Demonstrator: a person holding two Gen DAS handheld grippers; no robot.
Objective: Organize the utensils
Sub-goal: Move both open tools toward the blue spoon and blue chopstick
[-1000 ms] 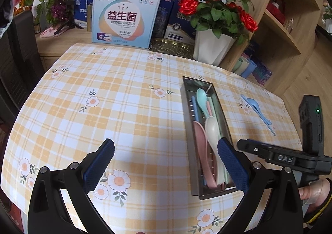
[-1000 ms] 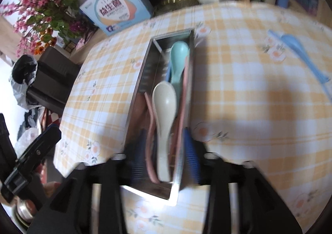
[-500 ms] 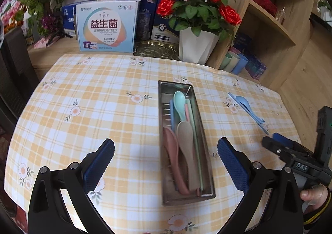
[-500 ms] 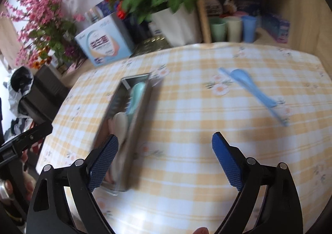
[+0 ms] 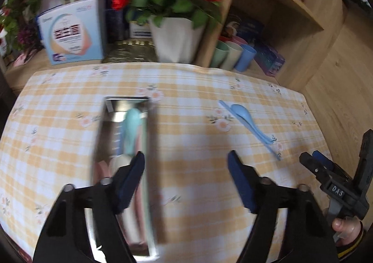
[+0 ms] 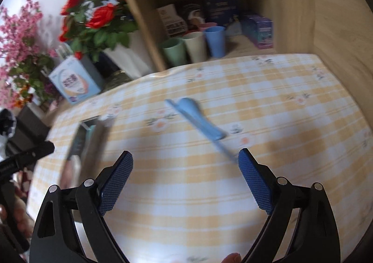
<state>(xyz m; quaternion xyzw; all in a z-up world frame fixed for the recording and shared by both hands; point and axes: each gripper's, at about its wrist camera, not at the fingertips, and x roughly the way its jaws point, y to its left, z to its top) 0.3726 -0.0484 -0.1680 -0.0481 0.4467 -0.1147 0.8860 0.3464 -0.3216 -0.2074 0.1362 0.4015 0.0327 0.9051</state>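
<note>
The blue spoon (image 6: 198, 118) lies on the checked tablecloth (image 6: 268, 104), over toward the right side of the table and nearer the far edge than the near one. A thin blue stick lies touching it, maybe a chopstick, but it is too blurry to be sure. The spoon's long shape runs slanted: its bowl points to the far left and its handle end points to the near right.

The right gripper (image 6: 185, 175) is the closer one. The spoon is just ahead of it, and the handle end comes down near its right finger. Its jaws are wide open and hold nothing.

The left gripper (image 5: 186, 176) is farther off, beside the metal tray (image 5: 149, 137) that already has spoons in it. Its jaws have just been closing some. They are partly open now, with nothing between them.

I think the right gripper should reach for the spoon next.
</note>
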